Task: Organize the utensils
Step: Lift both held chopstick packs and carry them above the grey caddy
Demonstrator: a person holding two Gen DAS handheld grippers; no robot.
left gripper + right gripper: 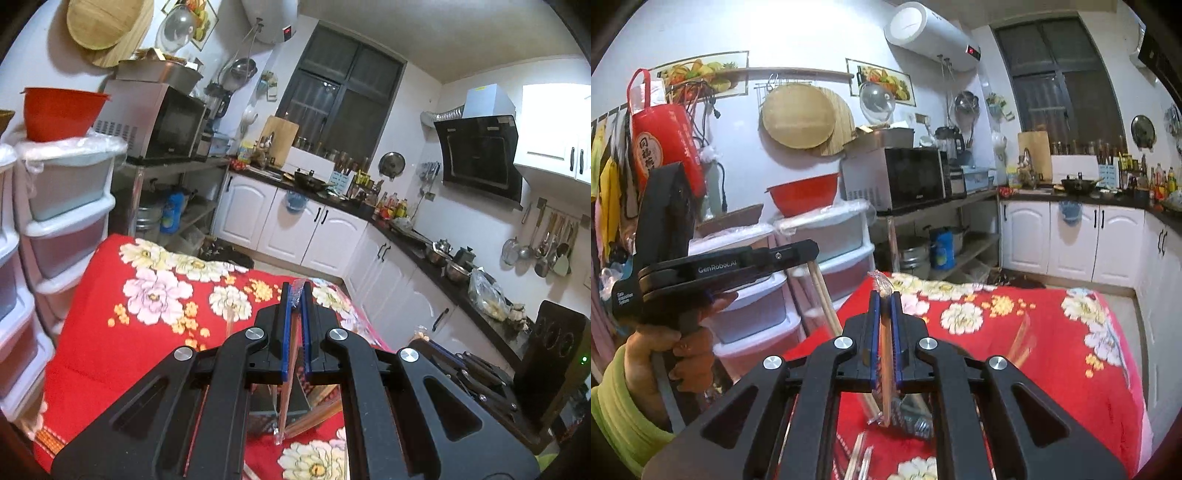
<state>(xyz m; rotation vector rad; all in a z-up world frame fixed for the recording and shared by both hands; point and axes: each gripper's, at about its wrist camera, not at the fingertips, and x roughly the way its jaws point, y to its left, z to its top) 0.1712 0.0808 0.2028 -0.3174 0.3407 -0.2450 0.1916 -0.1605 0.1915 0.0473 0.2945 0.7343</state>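
In the left wrist view my left gripper point(294, 291) is shut on a pair of plastic-wrapped wooden chopsticks point(285, 402). The wrapper's end pokes out above the blue pads and the sticks hang down below the jaws. My right gripper point(885, 295) is shut on another wrapped pair of chopsticks point(885, 354), held edge-on between its pads. Both are raised above the red floral tablecloth point(1015, 332). The right wrist view also shows the left gripper point(809, 248) at the left, in a person's hand point(687, 347), with its chopsticks point(825, 302) slanting down. More wrapped chopsticks point(862, 456) lie on the cloth below.
A small metal object point(916, 421) sits on the cloth under the right gripper. Stacked plastic drawers point(62, 221) with a red bowl point(59, 112) on top stand left of the table. White cabinets point(332, 236) and a crowded dark counter run behind and right. A black box point(554, 350) stands at the right.
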